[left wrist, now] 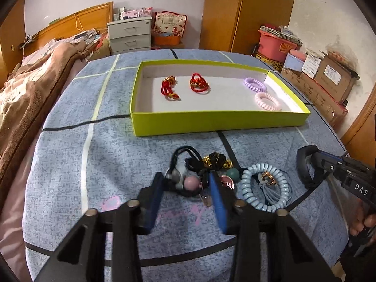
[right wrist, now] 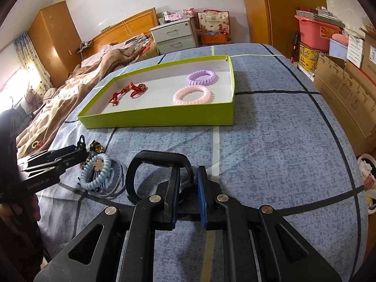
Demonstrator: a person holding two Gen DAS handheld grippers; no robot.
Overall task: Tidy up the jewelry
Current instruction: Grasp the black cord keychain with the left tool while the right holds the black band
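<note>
4 pcs already in tray; pile left on bed. L gripper half-wide around pink bead tie, not clamped; R gripper narrow, holding black band

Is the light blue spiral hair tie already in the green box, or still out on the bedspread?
Out. The light blue spiral hair tie lies on the bedspread among the unsorted pile, nearer the camera than the green box.

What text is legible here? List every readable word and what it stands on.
"DAS": on the right gripper body, left wrist view.
"GenRobot.AI", partly blurred: on the left gripper body, right wrist view.
Cardboard boxes, red gift bag: print too small to read.
</note>
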